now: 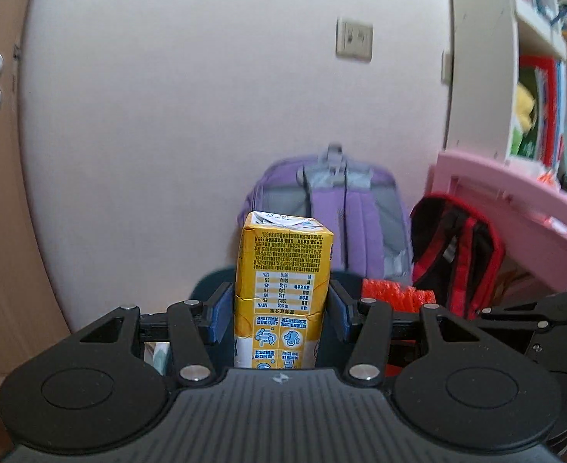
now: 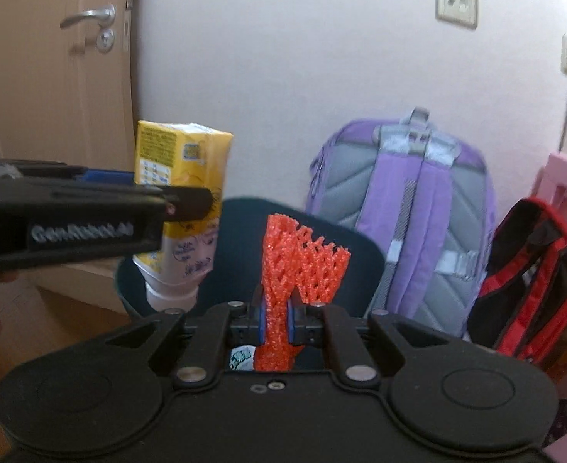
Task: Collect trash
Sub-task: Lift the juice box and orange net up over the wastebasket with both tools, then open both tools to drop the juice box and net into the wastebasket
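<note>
My left gripper [image 1: 281, 312] is shut on a yellow drink carton [image 1: 283, 274], held upright, upside down, above a dark blue bin [image 1: 202, 287]. The carton [image 2: 183, 208] and the left gripper [image 2: 183, 202] also show at the left of the right wrist view. My right gripper [image 2: 275, 322] is shut on an orange foam net [image 2: 298, 266], held over the same bin [image 2: 244, 243]. The net [image 1: 395, 295] shows to the right of the carton in the left wrist view. A bit of printed wrapper [image 2: 241, 359] lies inside the bin.
A purple backpack [image 2: 410, 208] and a red-and-black bag [image 2: 534, 285] lean against the white wall behind the bin. A pink desk [image 1: 515, 200] stands at the right, a wooden door [image 2: 59, 58] at the left.
</note>
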### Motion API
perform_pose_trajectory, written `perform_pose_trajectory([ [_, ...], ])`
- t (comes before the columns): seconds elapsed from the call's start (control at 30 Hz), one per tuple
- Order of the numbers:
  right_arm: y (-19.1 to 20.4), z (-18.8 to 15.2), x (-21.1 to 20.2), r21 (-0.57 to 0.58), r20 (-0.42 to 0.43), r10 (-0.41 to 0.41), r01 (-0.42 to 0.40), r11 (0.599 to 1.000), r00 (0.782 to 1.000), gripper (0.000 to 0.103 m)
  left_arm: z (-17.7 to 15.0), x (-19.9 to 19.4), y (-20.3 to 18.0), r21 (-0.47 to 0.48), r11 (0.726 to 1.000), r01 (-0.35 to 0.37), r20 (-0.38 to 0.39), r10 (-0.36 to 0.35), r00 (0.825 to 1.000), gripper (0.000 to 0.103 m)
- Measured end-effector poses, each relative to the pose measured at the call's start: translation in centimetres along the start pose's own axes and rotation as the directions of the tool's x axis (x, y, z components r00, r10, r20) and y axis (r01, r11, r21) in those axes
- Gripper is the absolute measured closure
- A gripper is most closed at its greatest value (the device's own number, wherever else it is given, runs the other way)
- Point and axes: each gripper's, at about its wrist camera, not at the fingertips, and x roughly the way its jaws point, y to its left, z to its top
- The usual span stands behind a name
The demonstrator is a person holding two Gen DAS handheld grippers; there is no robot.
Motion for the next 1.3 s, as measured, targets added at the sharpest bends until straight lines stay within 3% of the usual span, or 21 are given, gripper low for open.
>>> perform_pose_trajectory([
  [0.3,0.1,-1.0,4.7,-0.049,-0.118,0.016,-0.022,0.999,0.993,0.092,-2.0,6.5,-0.6,-0.013,1.000,-0.013,-0.168,0.011,0.986,0.052],
  [0.43,0.0,-1.3,6.1,-0.057,-0.162,0.008,-0.017,0.998,0.987,0.090,-2.7,8.1,-1.1,0.023,0.999,-0.037,-0.220,0.041,0.975,0.052],
  [0.57,-0.2,-1.7,6.6,-0.065,-0.167,-0.004,-0.007,0.998,0.986,0.089,-3.6,9.6,-1.3,0.028,0.999,-0.040,-0.277,0.047,0.960,0.052],
  [0.73,-0.2,-1.5,6.5,-0.084,-0.170,-0.009,-0.005,0.996,0.985,0.084,-4.1,10.2,-0.5,-0.030,0.999,-0.028,-0.315,0.017,0.949,0.052],
  [0.8,-0.3,-1.5,6.3,-0.085,-0.171,-0.003,-0.012,0.996,0.985,0.080,-4.1,10.0,-0.2,-0.042,0.999,-0.018,-0.318,0.004,0.948,0.050],
  [0.93,-0.3,-1.3,5.5,-0.097,-0.159,-0.004,-0.011,0.995,0.987,0.068,-3.8,9.4,-0.4,-0.038,0.999,-0.013,-0.300,0.002,0.954,0.035],
  [1.3,0.9,-0.8,-0.2,-0.124,-0.100,0.008,-0.021,0.992,0.995,0.054,-2.3,3.7,-0.6,-0.039,0.999,-0.019,-0.252,0.008,0.968,0.034],
])
